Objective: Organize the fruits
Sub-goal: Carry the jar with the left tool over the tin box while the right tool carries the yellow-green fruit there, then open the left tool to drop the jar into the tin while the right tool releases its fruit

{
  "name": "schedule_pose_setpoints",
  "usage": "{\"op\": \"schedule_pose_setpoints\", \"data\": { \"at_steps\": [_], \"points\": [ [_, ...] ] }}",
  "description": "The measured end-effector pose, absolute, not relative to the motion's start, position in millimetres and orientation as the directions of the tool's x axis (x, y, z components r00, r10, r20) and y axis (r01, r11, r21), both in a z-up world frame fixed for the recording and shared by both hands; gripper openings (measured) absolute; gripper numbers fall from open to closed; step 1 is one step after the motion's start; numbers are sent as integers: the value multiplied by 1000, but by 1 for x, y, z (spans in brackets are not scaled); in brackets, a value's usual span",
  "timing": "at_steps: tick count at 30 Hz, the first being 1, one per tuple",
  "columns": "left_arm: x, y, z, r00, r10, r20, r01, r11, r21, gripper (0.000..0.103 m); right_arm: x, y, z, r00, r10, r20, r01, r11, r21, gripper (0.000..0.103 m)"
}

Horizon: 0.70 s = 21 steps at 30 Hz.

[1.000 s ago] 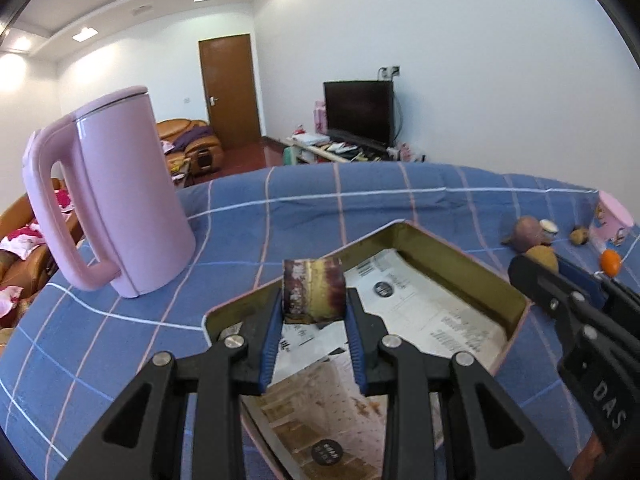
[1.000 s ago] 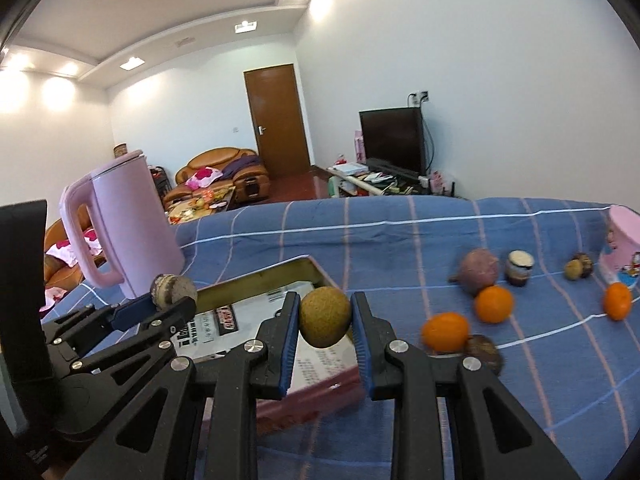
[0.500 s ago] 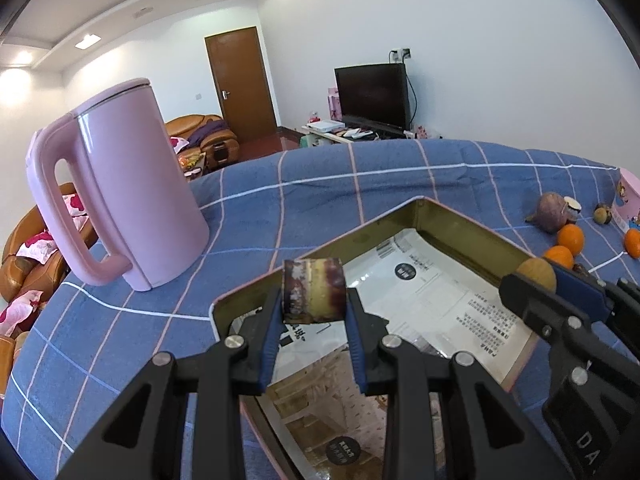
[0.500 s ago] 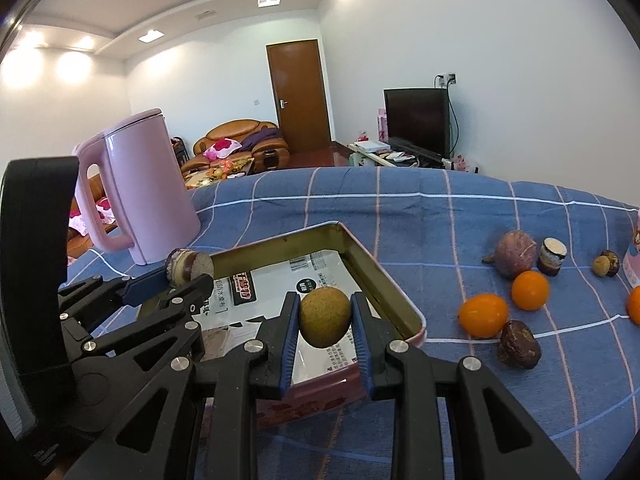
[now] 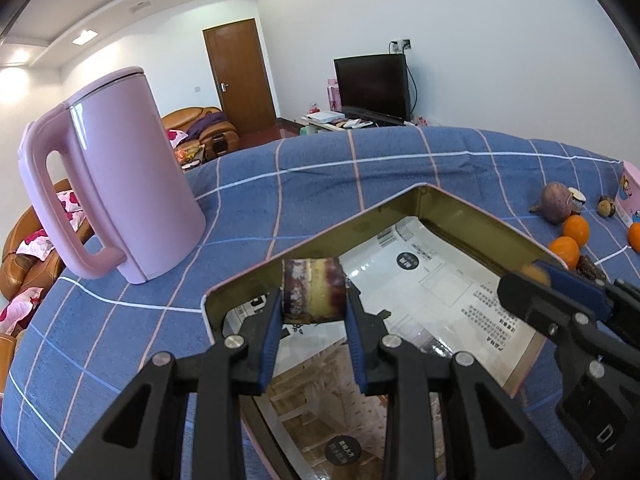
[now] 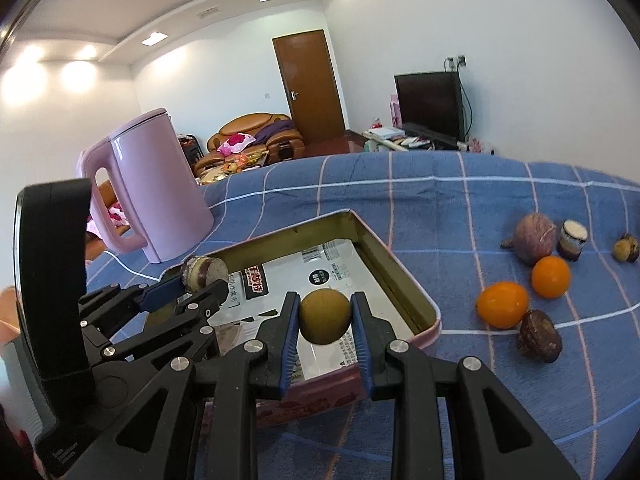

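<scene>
My left gripper (image 5: 313, 312) is shut on a cut purple fruit piece (image 5: 313, 291) and holds it over the near left corner of the metal tin (image 5: 472, 220). My right gripper (image 6: 325, 320) is shut on a round brown fruit (image 6: 325, 317) above the tin's (image 6: 404, 280) near right side. The left gripper with its fruit piece (image 6: 203, 273) also shows in the right wrist view. The tin is lined with printed paper and holds no fruit. Two oranges (image 6: 503, 304) (image 6: 550, 277), a purple fruit (image 6: 534, 237) and a dark brown fruit (image 6: 539, 336) lie on the cloth to the right.
A pink kettle (image 5: 116, 176) stands on the blue checked cloth left of the tin. A cut fruit piece (image 6: 573, 239) and a small brown fruit (image 6: 626, 249) lie at the far right. A pink box (image 5: 630, 196) is at the cloth's right edge.
Both grippers have moved forward and lower over the tin with their fruits still held. The tin now looks nearer and larger in both views.
</scene>
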State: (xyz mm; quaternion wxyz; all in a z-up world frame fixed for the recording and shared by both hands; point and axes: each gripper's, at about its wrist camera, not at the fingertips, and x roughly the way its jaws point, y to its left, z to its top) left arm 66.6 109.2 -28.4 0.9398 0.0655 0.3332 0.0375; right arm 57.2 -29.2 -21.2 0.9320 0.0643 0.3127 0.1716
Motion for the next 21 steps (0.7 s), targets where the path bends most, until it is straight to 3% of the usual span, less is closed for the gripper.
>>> {"op": "schedule_pose_setpoints", "data": {
  "at_steps": [3, 6, 8, 10, 12, 14, 21],
  "points": [
    [67, 109, -29, 774, 113, -623, -26, 989, 147, 32, 60, -32, -24, 730, 385, -565, -279, 922, 268, 31],
    [67, 109, -30, 771, 109, -627, -25, 990, 142, 32, 58, -34, -24, 732, 394, -556, -281, 918, 281, 40],
    [66, 109, -29, 773, 108, -625, -25, 990, 139, 35, 55, -35, -22, 748, 386, -540, -274, 921, 277, 53],
    [64, 107, -26, 784, 103, -612, -21, 990, 140, 36, 49, -40, -17, 783, 362, -506, -251, 928, 274, 53],
    [61, 106, -24, 794, 100, -599, -21, 990, 138, 50, 45, -47, -12, 813, 331, -479, -221, 936, 272, 54],
    [57, 106, -21, 809, 104, -579, -32, 991, 134, 78, 42, -56, -8, 847, 267, -459, -159, 953, 259, 54],
    [48, 104, -10, 850, 61, -524, -16, 996, 90, 97, 33, -74, 0, 905, 110, -411, -15, 974, 228, 56]
  ]
}}
